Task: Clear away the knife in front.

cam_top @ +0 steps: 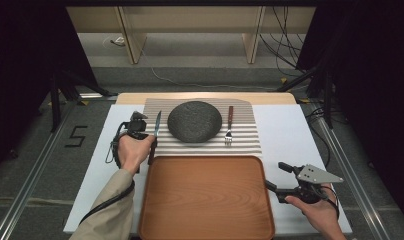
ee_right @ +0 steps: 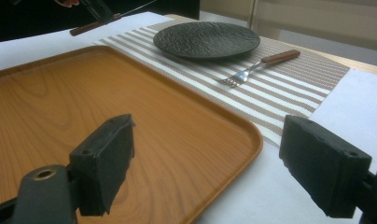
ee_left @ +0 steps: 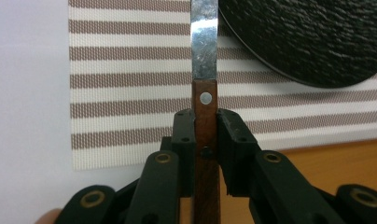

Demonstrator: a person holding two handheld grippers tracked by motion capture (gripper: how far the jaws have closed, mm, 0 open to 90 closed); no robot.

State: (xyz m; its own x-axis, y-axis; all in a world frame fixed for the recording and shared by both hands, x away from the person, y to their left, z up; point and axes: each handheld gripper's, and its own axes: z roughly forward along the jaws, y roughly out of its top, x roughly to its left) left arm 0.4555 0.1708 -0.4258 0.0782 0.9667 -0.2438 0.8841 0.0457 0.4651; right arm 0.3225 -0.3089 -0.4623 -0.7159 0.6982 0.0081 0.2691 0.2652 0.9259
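Knife (ee_left: 204, 51) with a wooden handle sits clamped in the left gripper (ee_left: 206, 128) over the striped placemat (ee_left: 130, 70) beside the dark plate (cam_top: 195, 121), likely mid-transfer toward the tray (cam_top: 205, 200), needing a steady carry, while the right gripper (ee_right: 210, 163) waits with jaws apart.

wooden-handled knife (ee_left: 205, 98), steel blade pointing away, along the striped placemat's (ee_left: 130, 79) left side, beside the dark plate (ee_left: 312, 37)
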